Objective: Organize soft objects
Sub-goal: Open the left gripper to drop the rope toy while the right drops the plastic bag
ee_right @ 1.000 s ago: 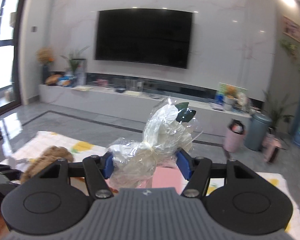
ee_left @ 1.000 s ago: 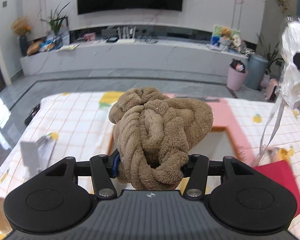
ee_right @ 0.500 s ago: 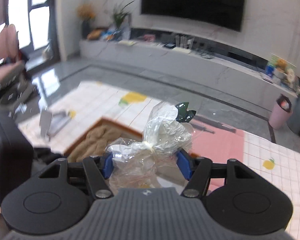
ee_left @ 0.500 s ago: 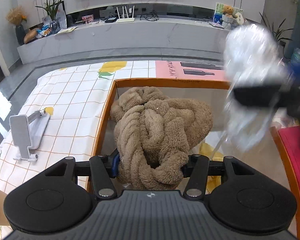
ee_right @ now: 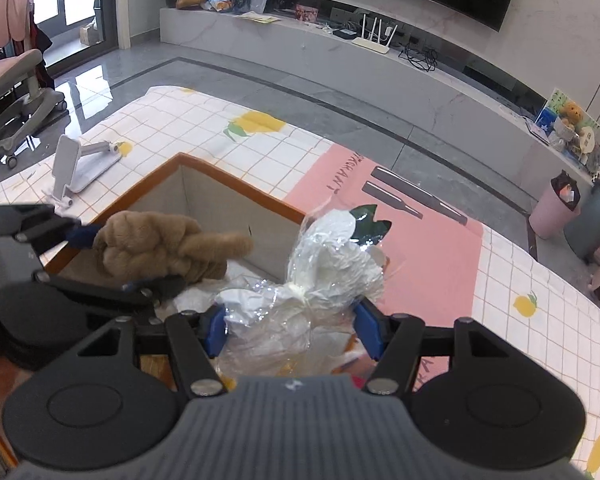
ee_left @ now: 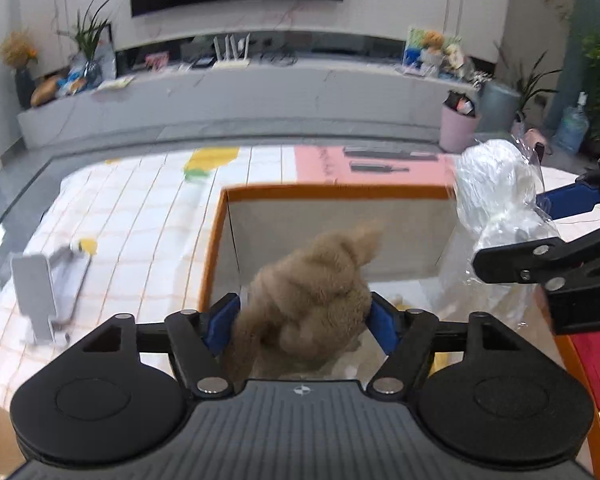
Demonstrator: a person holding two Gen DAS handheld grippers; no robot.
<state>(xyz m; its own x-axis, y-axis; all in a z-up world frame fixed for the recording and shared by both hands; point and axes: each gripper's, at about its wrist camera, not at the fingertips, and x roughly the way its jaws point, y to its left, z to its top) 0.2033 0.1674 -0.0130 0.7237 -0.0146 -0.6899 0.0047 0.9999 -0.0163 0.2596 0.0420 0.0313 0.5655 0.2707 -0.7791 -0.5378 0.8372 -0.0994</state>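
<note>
Now both grippers are seen above an open box (ee_left: 214,240) with an orange rim, which stands on a bench (ee_right: 188,128) covered by a checked cloth with lemon prints. The left gripper (ee_left: 302,318) is held over the box's near left part, and its fingers (ee_left: 220,320) have just been opening; a brown fluffy towel (ee_left: 312,296), blurred, is still between the blue pads, though whether it is pressed by them cannot be told. The right gripper (ee_right: 290,330) is closed on a white soft item wrapped in a clear plastic bag (ee_right: 324,272), held over the box's right side. A pink mat (ee_right: 412,240) lies beyond the box, and a white phone stand (ee_left: 44,292) rests on the cloth to the left.
</note>
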